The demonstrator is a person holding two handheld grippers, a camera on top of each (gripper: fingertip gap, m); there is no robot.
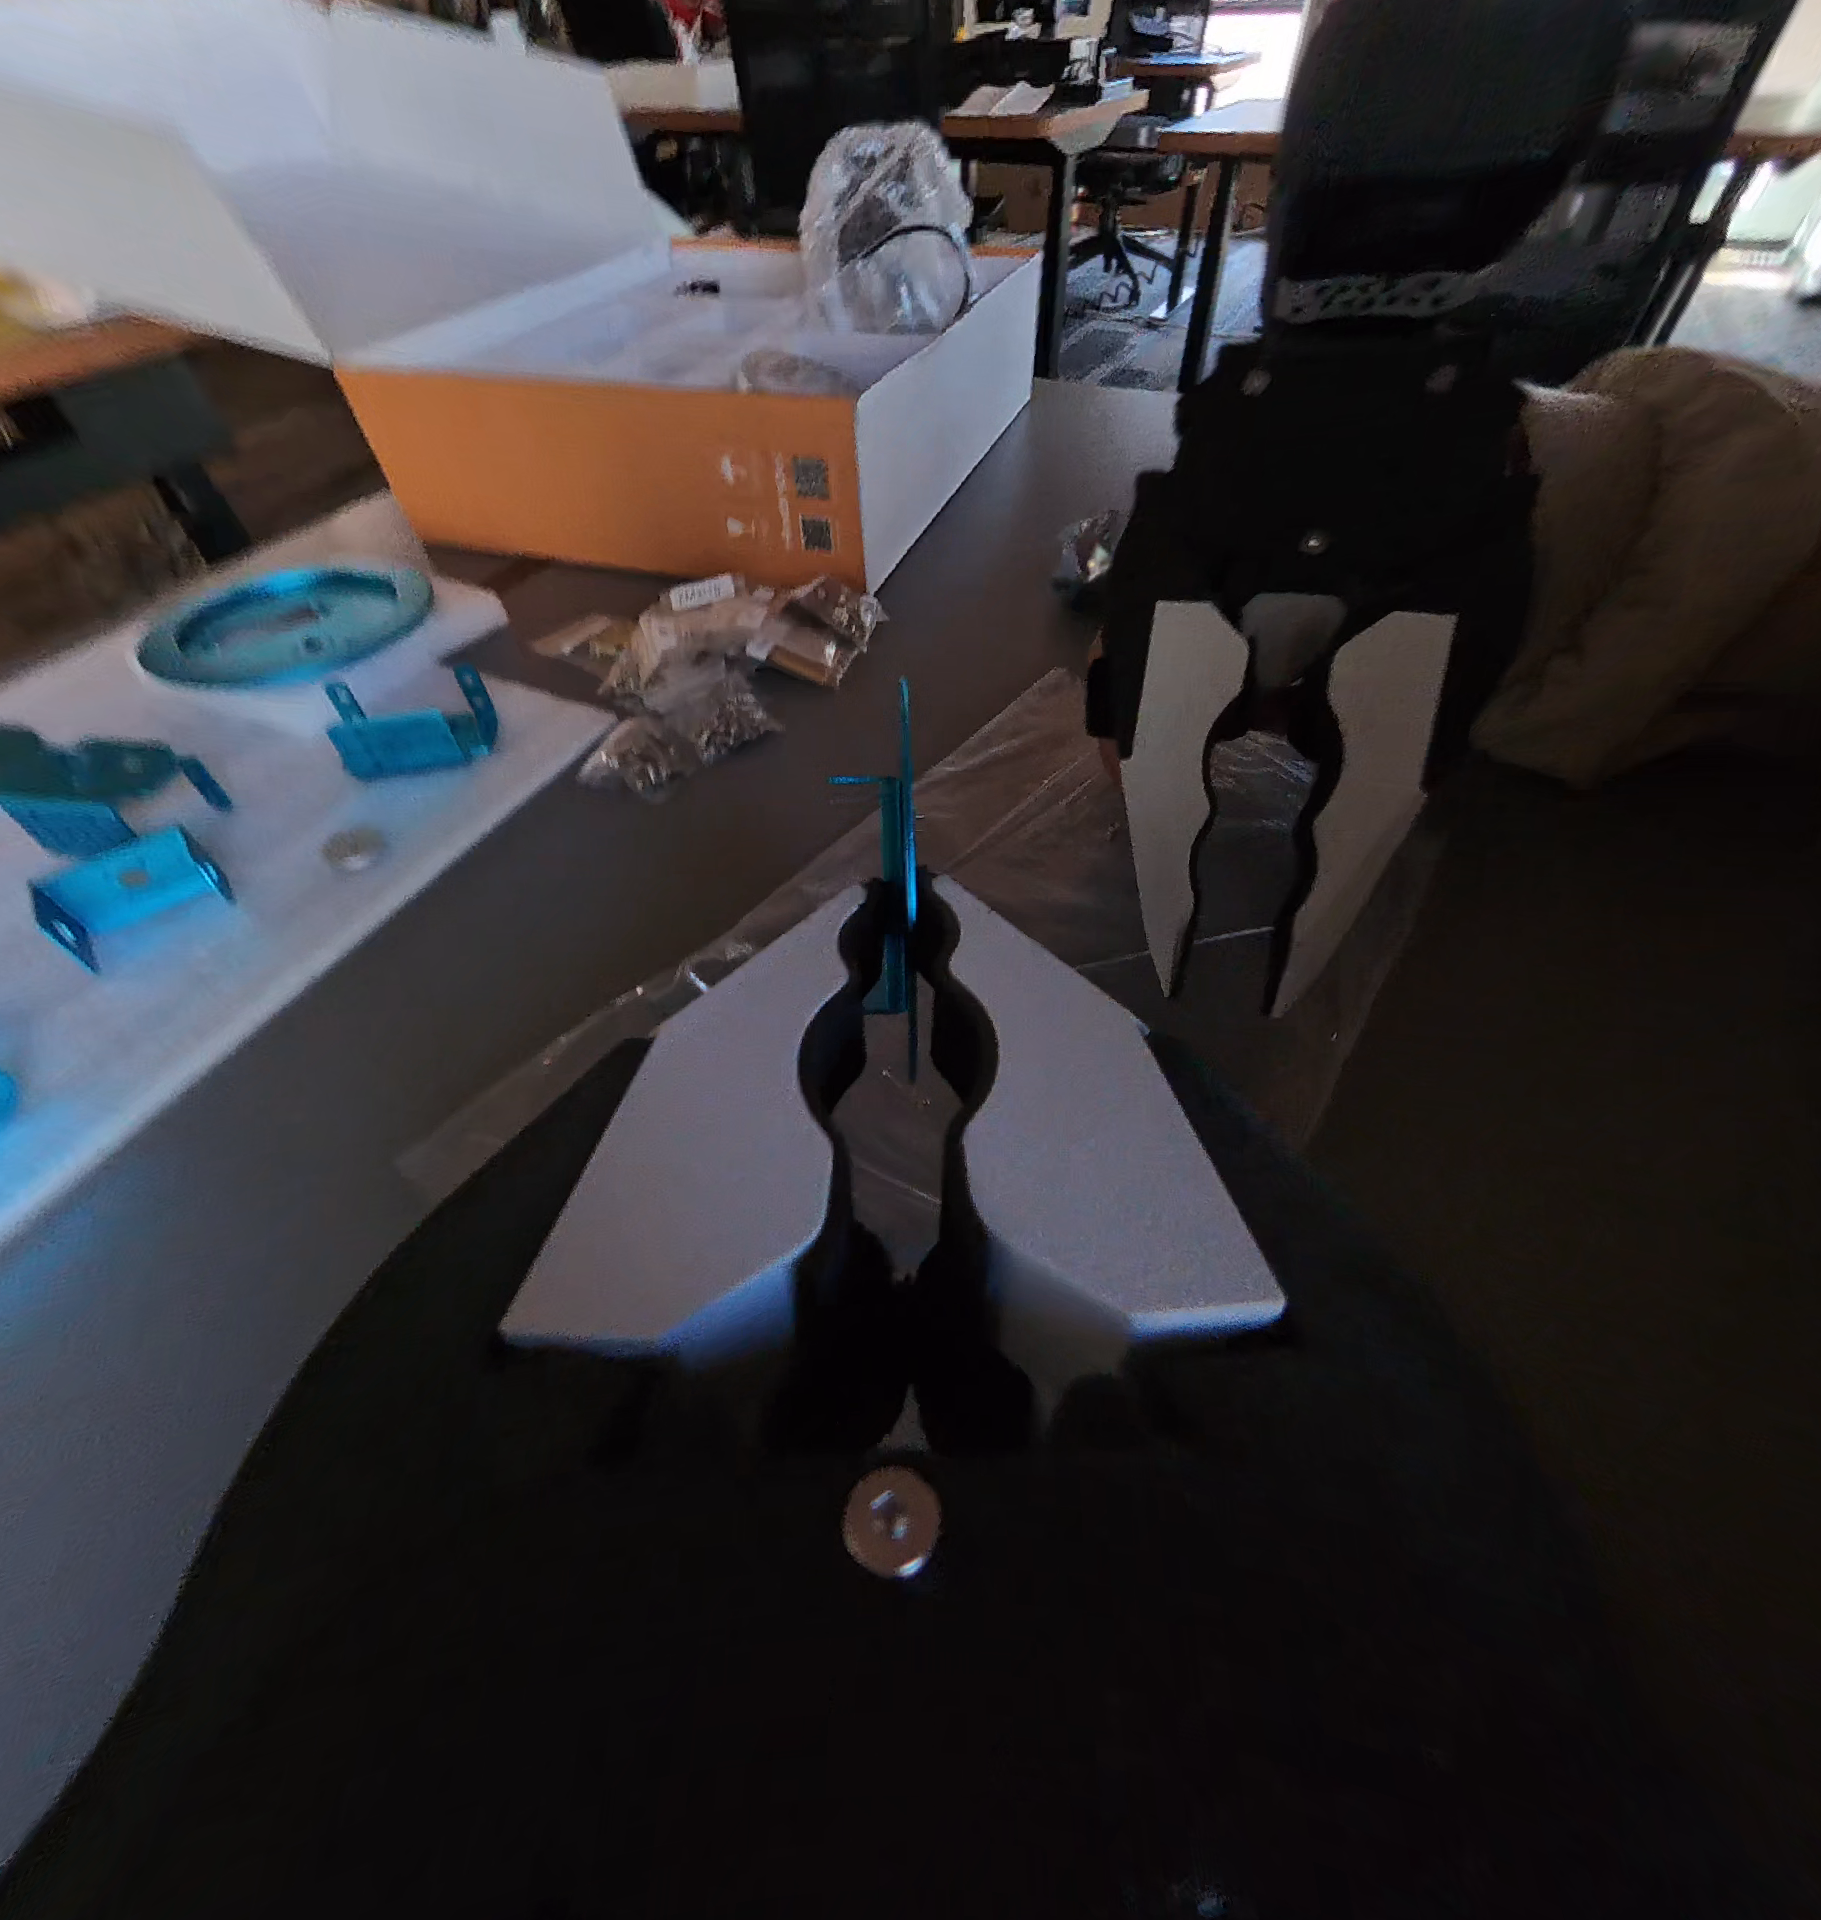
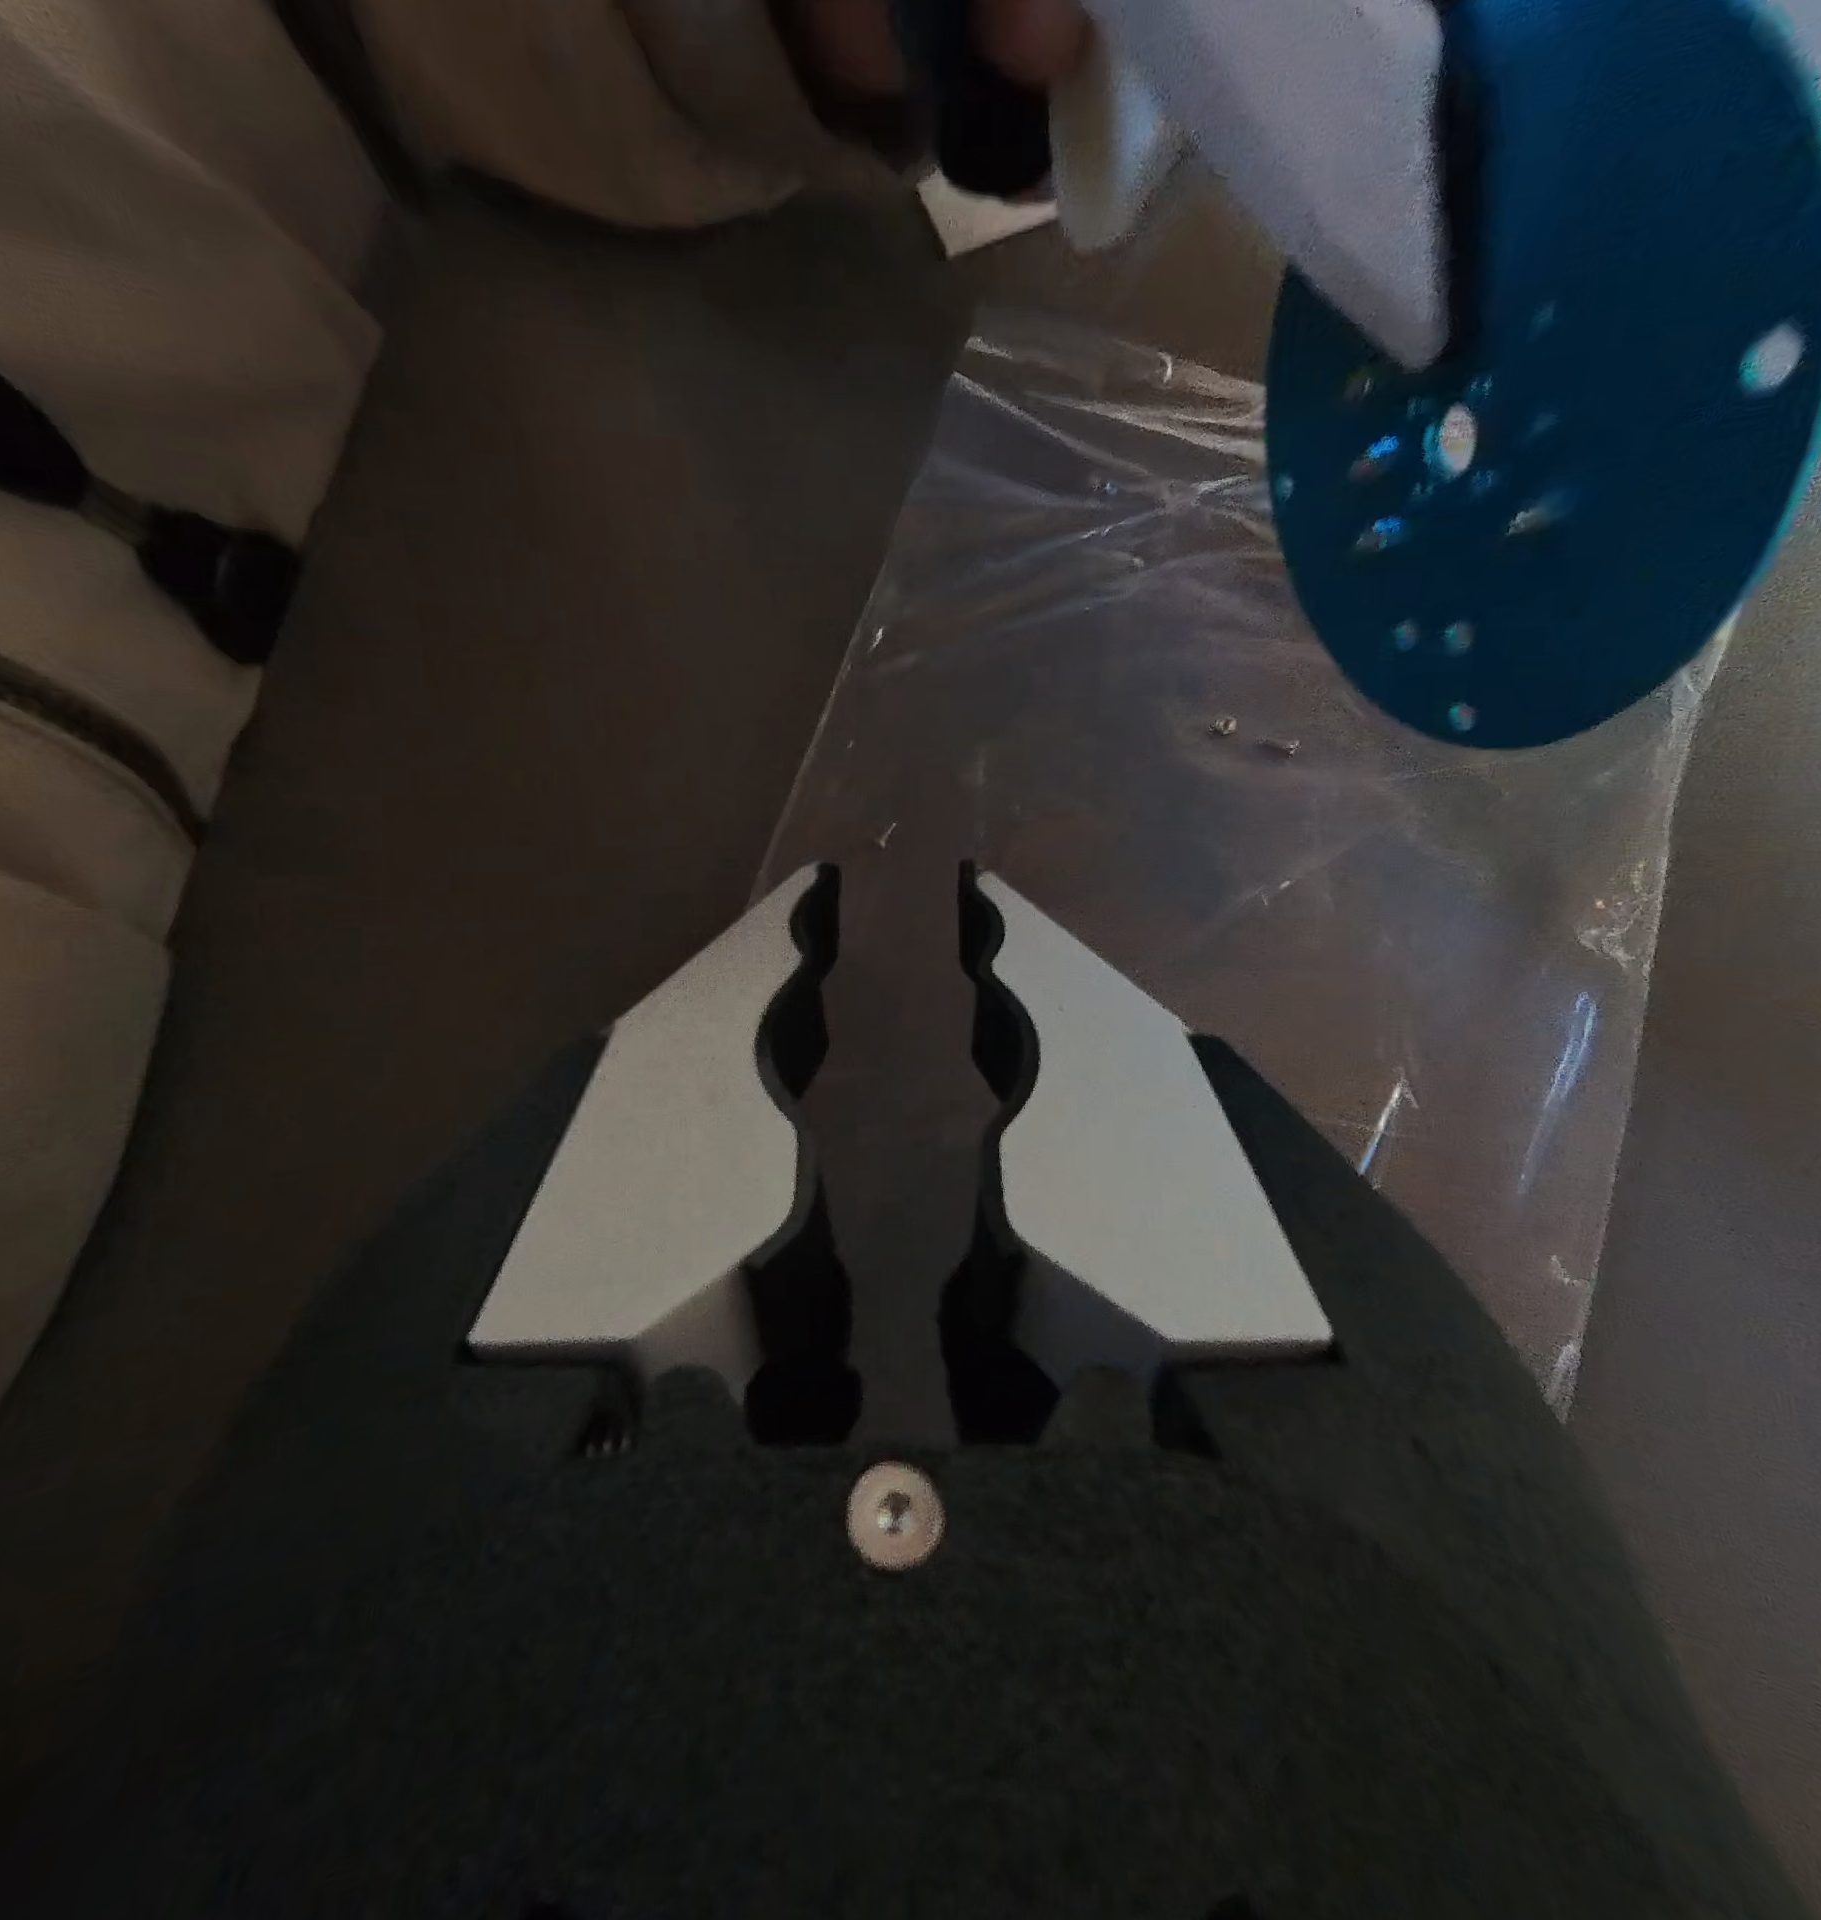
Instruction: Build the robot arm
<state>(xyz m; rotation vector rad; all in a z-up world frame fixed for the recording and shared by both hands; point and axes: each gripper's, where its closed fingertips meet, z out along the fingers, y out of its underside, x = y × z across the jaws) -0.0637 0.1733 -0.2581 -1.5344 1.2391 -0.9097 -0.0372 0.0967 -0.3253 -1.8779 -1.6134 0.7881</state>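
My left gripper is shut on a thin blue metal disc, seen edge-on and held upright above the dark table. In the right wrist view the same disc shows its flat face with several holes at the upper right, pinched by a white finger of the left gripper. My right gripper is open and empty, low over the table at the edge of a clear plastic bag, to the left of and below the disc. The right gripper also shows in the left wrist view, right of the disc.
Tiny screws lie on the bag. A white foam sheet at left carries blue brackets and a blue ring. Behind stand an orange and white box and small hardware bags. A beige jacket lies at right. Spacing between my two grippers at the tips: around 11 cm.
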